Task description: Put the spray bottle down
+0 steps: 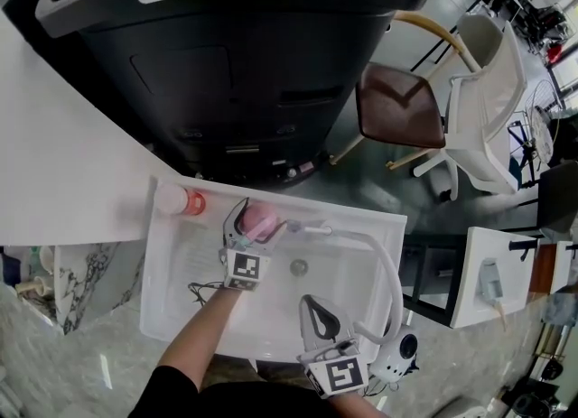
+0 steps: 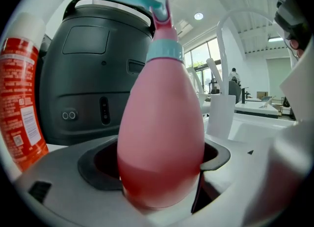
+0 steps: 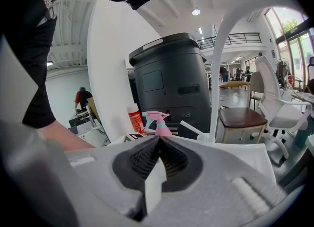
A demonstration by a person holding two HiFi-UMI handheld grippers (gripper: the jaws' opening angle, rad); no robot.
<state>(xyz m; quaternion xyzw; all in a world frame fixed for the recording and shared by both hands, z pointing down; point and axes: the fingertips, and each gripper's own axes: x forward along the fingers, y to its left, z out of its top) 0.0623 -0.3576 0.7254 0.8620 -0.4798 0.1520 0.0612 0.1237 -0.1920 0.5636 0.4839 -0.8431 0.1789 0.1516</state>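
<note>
The pink spray bottle (image 1: 263, 218), with a teal collar and trigger, stands upright at the back rim of the white sink (image 1: 172, 299). My left gripper (image 1: 253, 227) is shut on its round belly; in the left gripper view the bottle (image 2: 162, 123) fills the gap between the jaws of that gripper (image 2: 158, 174). Whether its base rests on the rim is hidden. My right gripper (image 1: 313, 306) hovers over the sink's front edge, shut with nothing held; in the right gripper view its ribbed pads (image 3: 147, 157) meet, and the bottle (image 3: 159, 123) shows small beyond them.
A red-and-white can (image 1: 178, 200) stands at the sink's back left corner, just left of the bottle. A white arched faucet (image 1: 386, 263) spans the right side. A big black machine (image 1: 244, 64) sits behind the sink, and a brown chair (image 1: 399, 106) further right.
</note>
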